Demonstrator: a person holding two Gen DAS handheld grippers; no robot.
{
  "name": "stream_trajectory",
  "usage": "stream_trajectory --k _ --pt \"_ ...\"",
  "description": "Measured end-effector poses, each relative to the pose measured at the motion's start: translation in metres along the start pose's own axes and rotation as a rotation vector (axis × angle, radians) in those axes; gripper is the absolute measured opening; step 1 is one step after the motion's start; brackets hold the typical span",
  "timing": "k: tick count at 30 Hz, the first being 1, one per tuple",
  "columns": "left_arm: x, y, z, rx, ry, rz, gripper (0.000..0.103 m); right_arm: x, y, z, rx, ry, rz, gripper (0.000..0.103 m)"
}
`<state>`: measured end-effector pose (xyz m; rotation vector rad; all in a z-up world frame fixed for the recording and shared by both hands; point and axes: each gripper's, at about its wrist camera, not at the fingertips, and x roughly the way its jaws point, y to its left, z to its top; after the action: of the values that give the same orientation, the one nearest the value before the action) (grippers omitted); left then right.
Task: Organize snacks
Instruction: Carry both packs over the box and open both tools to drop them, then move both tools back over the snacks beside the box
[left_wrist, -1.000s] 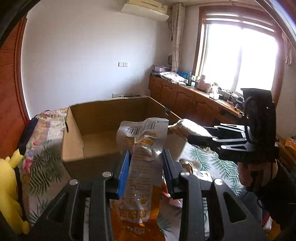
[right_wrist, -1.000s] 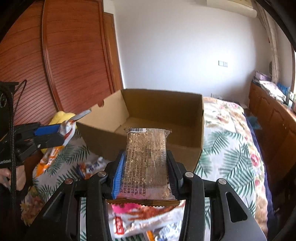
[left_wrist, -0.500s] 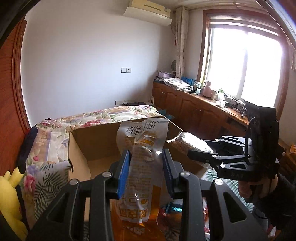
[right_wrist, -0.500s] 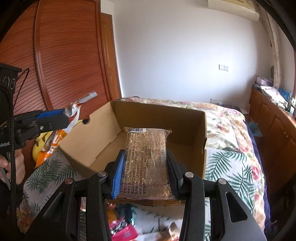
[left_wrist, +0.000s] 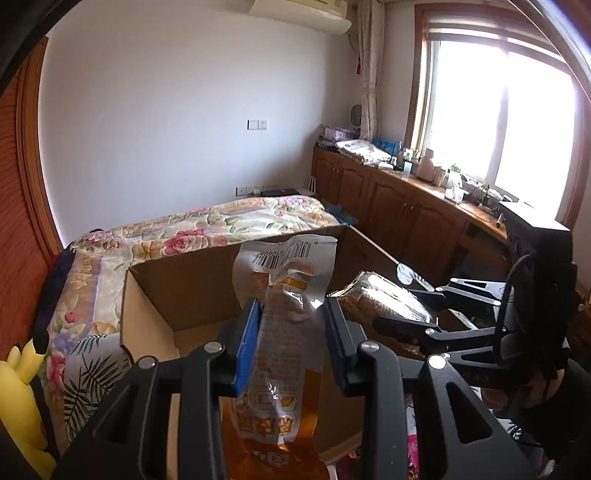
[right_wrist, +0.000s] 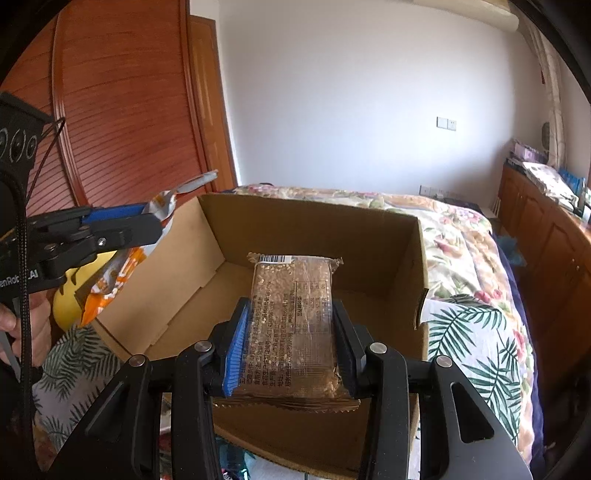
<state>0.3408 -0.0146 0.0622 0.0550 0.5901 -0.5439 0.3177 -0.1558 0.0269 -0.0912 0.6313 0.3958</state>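
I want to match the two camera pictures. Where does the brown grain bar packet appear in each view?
Left wrist view: the grain bar packet is right of centre, held in the right claw.
Right wrist view: the packet is at centre, clamped between the claw's pads, over the open box.
Shared landmark: the cardboard box.

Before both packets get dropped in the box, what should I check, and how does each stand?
1. Left gripper clamped on orange packet: ok.
2. Right gripper clamped on brown bar: ok.
3. Box open: ok.
4. Box floor free of clutter: ok where visible; the near part is hidden.
5. Bar over the box opening: ok.
6. Orange packet past the box rim: cannot tell; in the right wrist view it hangs by the left wall.
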Motion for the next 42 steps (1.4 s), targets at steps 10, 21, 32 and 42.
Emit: stream_trajectory --k 10,21,32,42 --pt "0.021 -0.003 -0.004 0.01 0.065 0.042 0.033 0.009 0.002 -0.005 -0.001 0.023 -0.017 0.043" --pt "0.023 0.003 -0.01 -0.038 0.069 0.042 0.043 0.008 0.004 -0.009 0.017 0.011 -0.022 0.053" --pt "-0.025 -0.008 -0.021 -0.01 0.009 0.056 0.053 -0.05 0.003 -0.022 0.062 -0.062 -0.013 0.057" --pt "-0.064 -0.032 -0.064 0.046 -0.011 0.038 0.069 -0.099 0.007 -0.075 0.121 -0.081 -0.089 0.062"
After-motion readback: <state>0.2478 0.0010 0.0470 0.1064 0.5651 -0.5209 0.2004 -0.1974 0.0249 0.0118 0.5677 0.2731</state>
